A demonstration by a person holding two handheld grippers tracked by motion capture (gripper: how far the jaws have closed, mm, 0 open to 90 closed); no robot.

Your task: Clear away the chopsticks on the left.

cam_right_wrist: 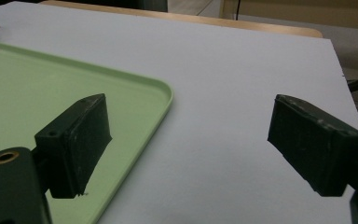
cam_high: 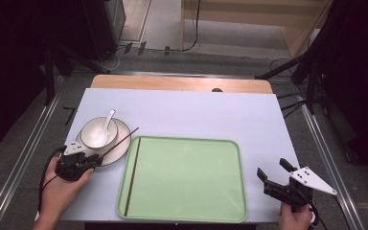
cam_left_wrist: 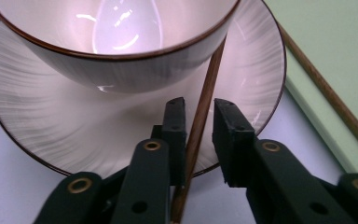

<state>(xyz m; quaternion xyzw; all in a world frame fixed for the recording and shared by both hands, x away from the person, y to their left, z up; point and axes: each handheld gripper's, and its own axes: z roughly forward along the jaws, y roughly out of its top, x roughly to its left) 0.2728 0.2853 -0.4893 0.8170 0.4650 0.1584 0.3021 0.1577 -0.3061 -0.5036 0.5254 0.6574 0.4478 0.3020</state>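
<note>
At lower left of the high view, the left claw (cam_high: 87,161) straddles a chopstick (cam_left_wrist: 200,126) leaning on the plate (cam_high: 117,146) against the bowl (cam_high: 96,136); jaws are narrowed around it but a gap shows on one side, so it looks about to pinch. Its mate (cam_high: 132,176) already lies in the tray (cam_high: 187,177), probably this one's destination. Lower right, the right claw (cam_high: 274,173) hovers wide open, holding nothing.

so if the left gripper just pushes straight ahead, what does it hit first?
Likely the bowl on the plate. The left gripper has a chopstick between its jaws, leaning on the bowl's side, though depth is unclear.
</note>
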